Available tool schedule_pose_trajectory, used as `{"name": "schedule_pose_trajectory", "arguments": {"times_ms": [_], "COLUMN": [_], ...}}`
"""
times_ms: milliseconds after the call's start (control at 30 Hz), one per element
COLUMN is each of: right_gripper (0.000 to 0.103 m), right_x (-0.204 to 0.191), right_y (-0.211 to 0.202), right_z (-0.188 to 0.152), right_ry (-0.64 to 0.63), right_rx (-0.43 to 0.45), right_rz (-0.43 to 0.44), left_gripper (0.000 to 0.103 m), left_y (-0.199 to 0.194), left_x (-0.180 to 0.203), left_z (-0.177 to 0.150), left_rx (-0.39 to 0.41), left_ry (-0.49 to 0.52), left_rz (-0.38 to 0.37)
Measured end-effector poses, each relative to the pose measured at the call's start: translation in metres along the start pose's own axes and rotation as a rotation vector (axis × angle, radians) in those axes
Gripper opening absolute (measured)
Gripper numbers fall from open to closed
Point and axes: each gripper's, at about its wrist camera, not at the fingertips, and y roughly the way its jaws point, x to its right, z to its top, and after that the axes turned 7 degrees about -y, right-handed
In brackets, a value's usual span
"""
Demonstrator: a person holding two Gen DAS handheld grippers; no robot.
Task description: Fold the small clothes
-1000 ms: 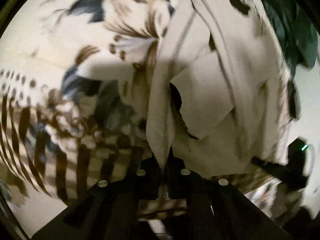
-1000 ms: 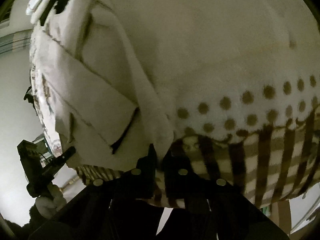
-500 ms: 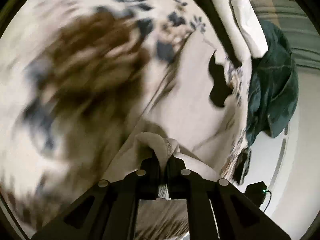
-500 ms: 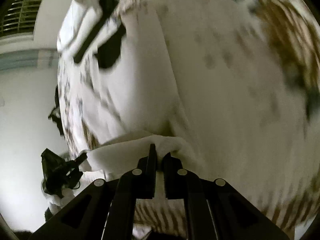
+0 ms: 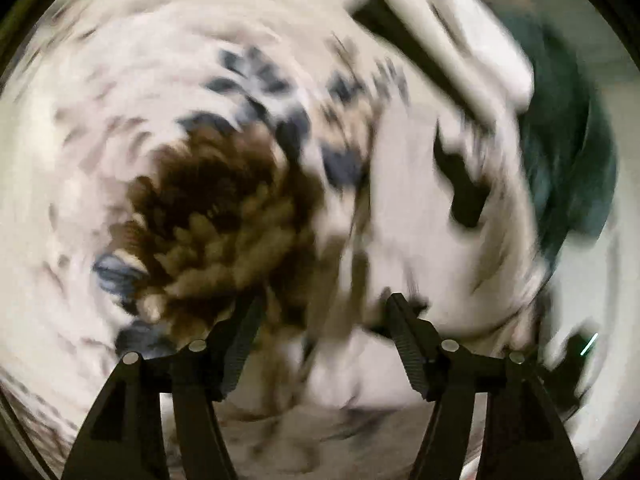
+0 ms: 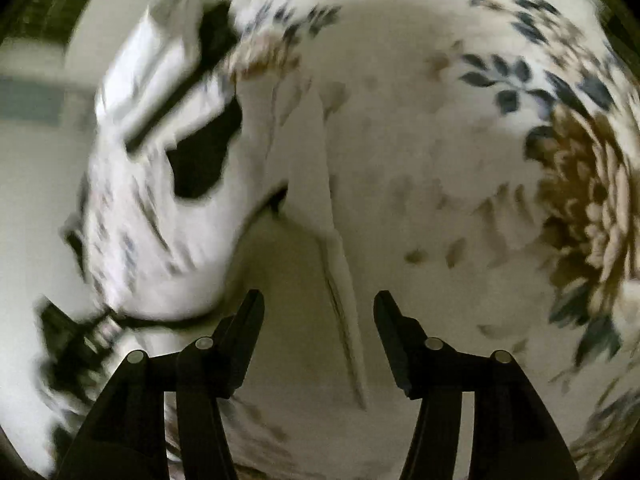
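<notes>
A pale cream garment [image 5: 432, 232] lies on the flowered bed cover, blurred in the left wrist view. My left gripper [image 5: 324, 312] is open just above its near edge, holding nothing. In the right wrist view the same cream garment [image 6: 304, 168] lies flat with a folded edge running toward me. My right gripper [image 6: 318, 308] is open over that edge and holds nothing. Both views are smeared by motion.
The bed cover [image 6: 460, 160] is cream with brown flowers [image 5: 224, 220] and blue leaves. A folded white and black pile [image 5: 460, 40] lies at the far side, also in the right wrist view [image 6: 160, 92]. A dark green cloth [image 5: 568, 152] lies beyond it.
Both grippers were shut on the cream garment and have opened, letting it go onto the bed cover. Both cameras are swinging over the bed.
</notes>
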Motion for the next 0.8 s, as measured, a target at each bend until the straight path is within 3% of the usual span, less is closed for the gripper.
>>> {"name": "schedule_pose_trajectory", "arguments": {"times_ms": [67,133,333,467,600,667,700,800], "right_gripper": [0.059,0.059,0.059,0.059,0.059,0.059,0.059,0.059], "right_x": [-0.018,-0.027,-0.014,-0.002,0.005,0.008,0.010,0.015], "right_y": [0.016,0.027,0.027,0.010,0.002,0.001,0.001,0.000], "right_z": [0.012,0.031,0.092,0.088,0.049,0.016,0.002,-0.045], "right_ry": [-0.086,-0.105,0.078,0.147,0.179,0.214,0.236,0.339], "right_rx": [-0.033,-0.012,0.119,0.134,0.071,0.015,0.000,-0.037], "right_rz": [-0.070,-0.108,-0.148,-0.109,-0.066,-0.044,-0.036,0.015], "left_gripper": [0.063,0.063,0.063,0.063,0.063,0.063,0.063,0.063], "left_y": [0.022,0.038,0.040,0.014,0.011,0.014,0.017,0.022], "left_x": [0.023,0.042,0.056,0.040,0.009,-0.013,-0.020,-0.049], "left_z": [-0.002,0.012,0.093,0.096,0.041,-0.007,-0.027,-0.075], "left_rx": [-0.044,-0.031,0.069,0.087,-0.017,-0.097,-0.136,-0.239], "left_ry": [0.120,0.156,0.078,0.074,0.060,0.007,-0.053,-0.336], "left_rz": [0.091,0.110,0.083,0.054,0.078,0.070,0.046,-0.131]}}
